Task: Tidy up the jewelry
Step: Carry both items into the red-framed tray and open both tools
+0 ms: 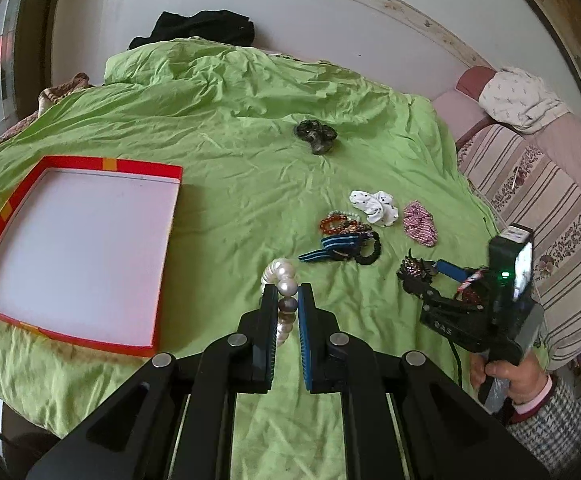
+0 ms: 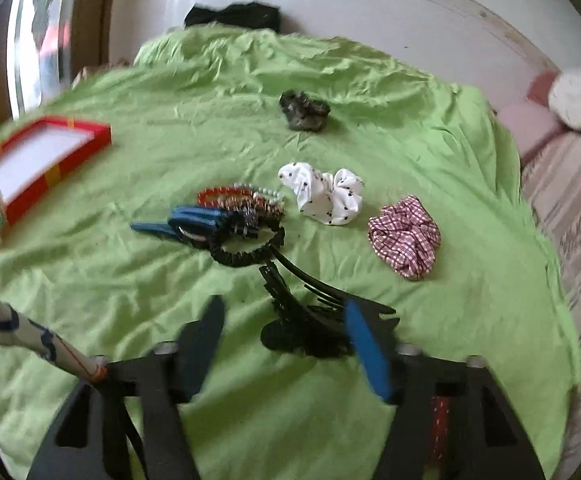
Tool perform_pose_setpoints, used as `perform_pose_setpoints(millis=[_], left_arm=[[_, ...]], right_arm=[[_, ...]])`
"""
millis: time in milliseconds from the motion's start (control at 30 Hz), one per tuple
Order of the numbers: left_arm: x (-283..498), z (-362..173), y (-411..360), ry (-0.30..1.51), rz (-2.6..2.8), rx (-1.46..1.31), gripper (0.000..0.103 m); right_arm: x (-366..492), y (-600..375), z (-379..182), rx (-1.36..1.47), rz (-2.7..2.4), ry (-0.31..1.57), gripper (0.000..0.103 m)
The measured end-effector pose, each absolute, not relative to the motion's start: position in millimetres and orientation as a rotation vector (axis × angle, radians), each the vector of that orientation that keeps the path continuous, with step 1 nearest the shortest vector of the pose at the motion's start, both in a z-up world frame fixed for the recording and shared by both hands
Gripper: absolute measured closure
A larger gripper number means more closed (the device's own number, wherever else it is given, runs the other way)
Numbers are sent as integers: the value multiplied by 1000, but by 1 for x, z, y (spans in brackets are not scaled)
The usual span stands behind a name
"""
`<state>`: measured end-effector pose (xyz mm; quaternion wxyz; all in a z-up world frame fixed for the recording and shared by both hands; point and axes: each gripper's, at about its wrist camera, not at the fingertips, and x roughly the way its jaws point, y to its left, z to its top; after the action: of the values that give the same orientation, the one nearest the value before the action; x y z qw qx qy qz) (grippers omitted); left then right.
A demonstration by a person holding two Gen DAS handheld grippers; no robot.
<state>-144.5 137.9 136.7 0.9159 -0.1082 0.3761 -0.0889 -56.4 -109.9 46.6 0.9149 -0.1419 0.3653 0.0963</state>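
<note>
My left gripper (image 1: 288, 294) is shut on a pearl bracelet (image 1: 282, 280), held above the green bedsheet to the right of a red-rimmed box lid (image 1: 138, 168) with a white inside. My right gripper (image 2: 286, 312) is open, its fingers on either side of a black hair claw clip (image 2: 302, 328); it also shows in the left wrist view (image 1: 430, 276). A pile of beaded bracelets (image 2: 246, 200), a blue striped band (image 2: 194, 218) and a black hair tie (image 2: 246, 248) lies just beyond the clip.
A white dotted scrunchie (image 2: 324, 194), a red checked scrunchie (image 2: 404, 236) and a dark scrunchie (image 2: 304, 110) lie farther on the bedsheet (image 1: 230, 140). A striped sofa (image 1: 550, 208) stands to the right. Black cloth (image 1: 206, 28) lies at the bed's far end.
</note>
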Motion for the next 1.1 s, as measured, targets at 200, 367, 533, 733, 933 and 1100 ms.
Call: perform_pose_setpoints(millis=[200,367,533,733,933,1100], left_arm=[[-149,138,160,761,-162,-248,93],[-151,141,184,737,-136,-282,93],[-150,148,214,706,-94,-315,94],[-124,159,254,661,-24,-330,93],[-71,149,303,664,47,-417,94],[-23,121,352,716,90,-556,94]], right_arm=[[-54,-114,53,-311,162,804,88],[-61,-113,96,-114,251,796,93],[-64,-86,127,-3,354,792,93],[-59,-32,146,94,500,818,93],[-38,34,153,189,644,893,93],[-16,91,145,229,737,964,93]])
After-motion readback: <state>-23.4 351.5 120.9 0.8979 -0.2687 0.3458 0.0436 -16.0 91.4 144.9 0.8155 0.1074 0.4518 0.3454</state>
